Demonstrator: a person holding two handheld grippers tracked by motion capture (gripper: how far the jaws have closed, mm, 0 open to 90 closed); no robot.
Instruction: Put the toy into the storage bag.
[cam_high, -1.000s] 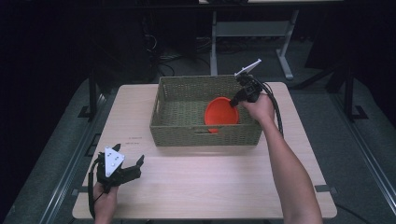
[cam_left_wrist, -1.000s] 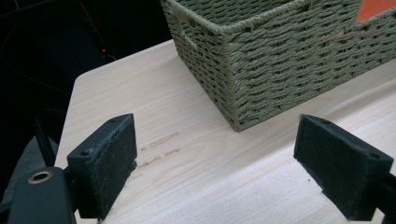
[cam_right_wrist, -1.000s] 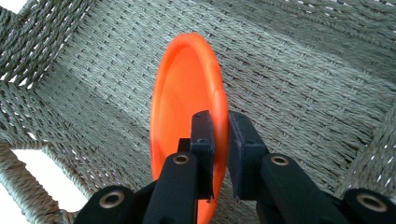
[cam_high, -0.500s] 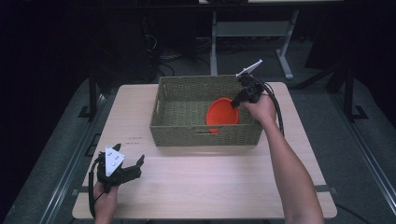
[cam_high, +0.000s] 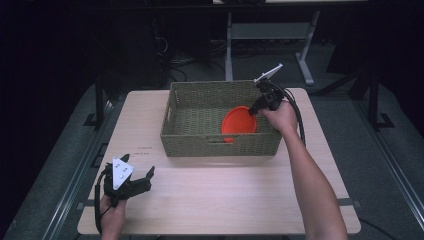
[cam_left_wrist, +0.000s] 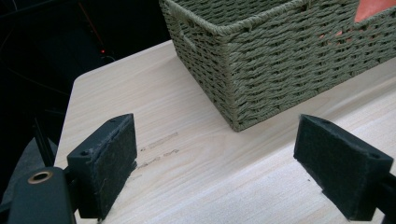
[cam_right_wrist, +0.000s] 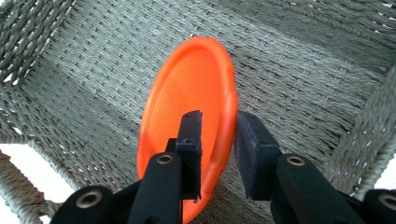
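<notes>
Plate (cam_right_wrist: 187, 98) rim betw. right gripper (cam_right_wrist: 218, 140) fingers, w/ slack.

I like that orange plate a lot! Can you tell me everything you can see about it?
The orange plate is round, smooth and looks like plastic, with a raised rim. It stands tilted on its edge inside the woven basket, near the right end. The right gripper straddles its rim, one jaw on each side. Those jaws have just been opening, so the pads look loose on it rather than pinching.
</notes>
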